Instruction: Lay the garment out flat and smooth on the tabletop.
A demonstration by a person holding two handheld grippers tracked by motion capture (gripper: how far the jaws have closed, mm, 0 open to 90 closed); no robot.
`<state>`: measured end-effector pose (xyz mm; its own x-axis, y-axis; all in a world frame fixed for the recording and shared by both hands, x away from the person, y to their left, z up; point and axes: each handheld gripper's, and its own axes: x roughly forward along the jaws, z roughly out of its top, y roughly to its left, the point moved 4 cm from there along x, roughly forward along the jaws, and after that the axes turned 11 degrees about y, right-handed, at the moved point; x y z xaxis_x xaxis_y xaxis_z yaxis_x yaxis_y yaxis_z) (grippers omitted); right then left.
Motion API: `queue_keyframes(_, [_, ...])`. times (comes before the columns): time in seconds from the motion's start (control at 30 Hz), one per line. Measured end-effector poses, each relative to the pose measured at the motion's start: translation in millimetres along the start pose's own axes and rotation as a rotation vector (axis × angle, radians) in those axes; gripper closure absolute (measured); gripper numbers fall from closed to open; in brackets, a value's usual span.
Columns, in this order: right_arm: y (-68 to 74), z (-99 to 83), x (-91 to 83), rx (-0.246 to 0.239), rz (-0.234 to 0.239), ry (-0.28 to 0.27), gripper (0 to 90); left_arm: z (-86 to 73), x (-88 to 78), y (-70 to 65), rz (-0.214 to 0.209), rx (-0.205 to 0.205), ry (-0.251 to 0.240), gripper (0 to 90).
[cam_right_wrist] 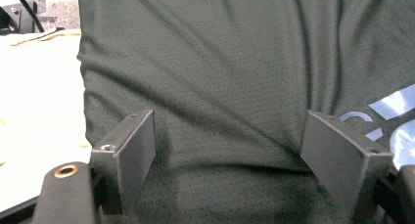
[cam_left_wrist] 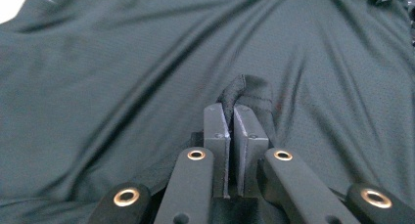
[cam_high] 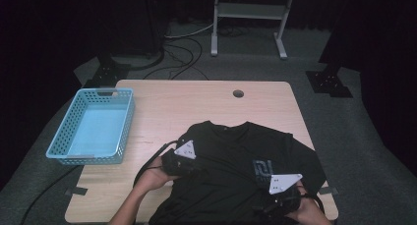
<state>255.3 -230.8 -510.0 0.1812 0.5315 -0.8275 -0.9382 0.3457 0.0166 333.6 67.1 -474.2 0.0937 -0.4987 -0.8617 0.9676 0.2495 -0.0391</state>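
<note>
A black T-shirt [cam_high: 236, 161] with a white logo [cam_high: 262, 167] lies spread on the near right part of the wooden table [cam_high: 162, 102]. My left gripper [cam_high: 189, 166] rests at the shirt's left side, pointing right. In the left gripper view, the left gripper [cam_left_wrist: 228, 111] is shut on a pinched fold of the shirt's stitched hem [cam_left_wrist: 247, 89]. My right gripper [cam_high: 275, 200] sits low over the shirt's near right part. In the right gripper view, the right gripper [cam_right_wrist: 230, 126] stands open wide, with the shirt cloth [cam_right_wrist: 220, 62] lying flat between the jaws and untouched by the pads.
A light blue perforated basket [cam_high: 126, 124] stands on the table's left edge with nothing in it. A small round hole [cam_high: 238, 93] marks the far side of the tabletop. Behind the table are floor cables [cam_high: 182, 48] and a white metal stand [cam_high: 248, 11].
</note>
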Motion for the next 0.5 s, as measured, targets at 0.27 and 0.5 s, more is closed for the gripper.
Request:
queue_keyframes(0.27, [-0.1, -0.3, 0.2, -0.002, -0.001, -0.007, 20.8, -9.9, 5.5, -1.9, -0.049, -0.044, -0.024, 76.8])
queue_keyframes(0.5, [0.5, 0.0, 0.4, -0.001, -0.006, -0.002, 20.5, -24.7, -32.1, -1.6, -0.025, -0.092, -0.112, 69.2])
